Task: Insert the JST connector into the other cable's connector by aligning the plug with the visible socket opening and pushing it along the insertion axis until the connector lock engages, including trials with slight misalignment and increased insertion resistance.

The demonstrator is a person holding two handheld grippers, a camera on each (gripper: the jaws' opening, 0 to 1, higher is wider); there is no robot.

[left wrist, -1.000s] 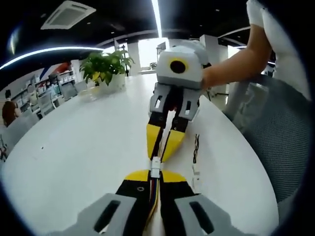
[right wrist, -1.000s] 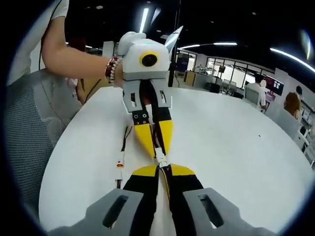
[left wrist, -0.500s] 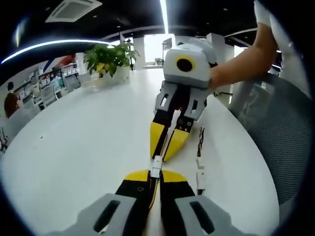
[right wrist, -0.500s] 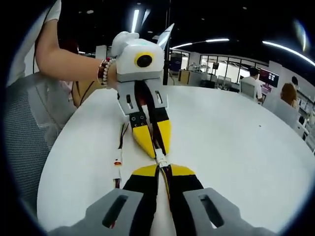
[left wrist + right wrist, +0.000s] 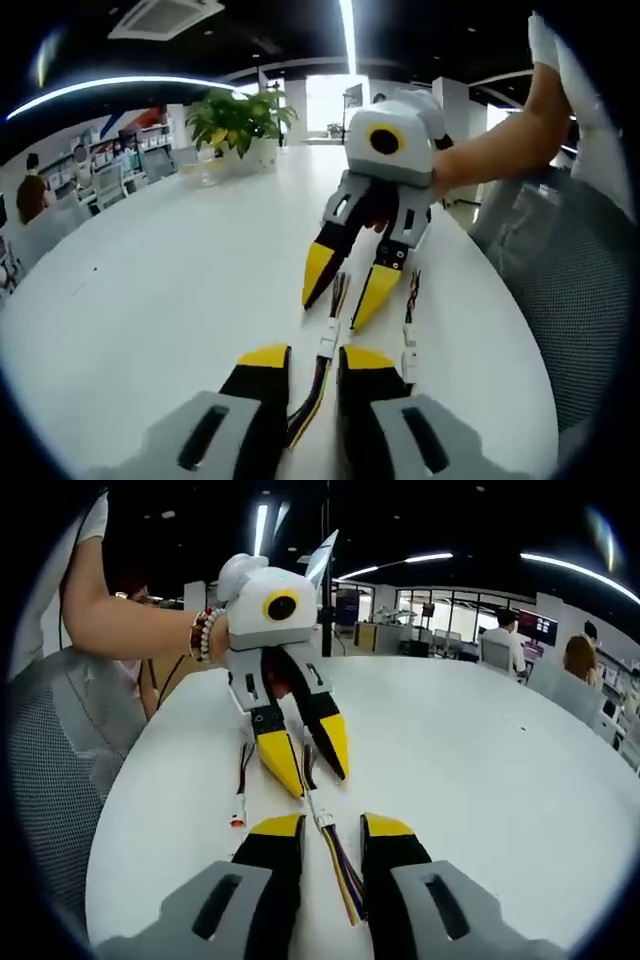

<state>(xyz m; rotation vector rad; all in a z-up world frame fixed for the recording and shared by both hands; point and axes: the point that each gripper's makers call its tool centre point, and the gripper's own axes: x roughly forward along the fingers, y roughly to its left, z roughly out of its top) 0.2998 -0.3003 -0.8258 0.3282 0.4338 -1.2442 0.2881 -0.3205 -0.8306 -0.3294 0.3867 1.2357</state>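
- White round table is carrying everything, an open office lying behind it
- left gripper is standing released, jaws apart; joined connector with its coloured wires is lying free between them
- right gripper is likewise spread, gripping nothing
- second cable, one, is lying beside
- potted plant is standing far back; no readable writing
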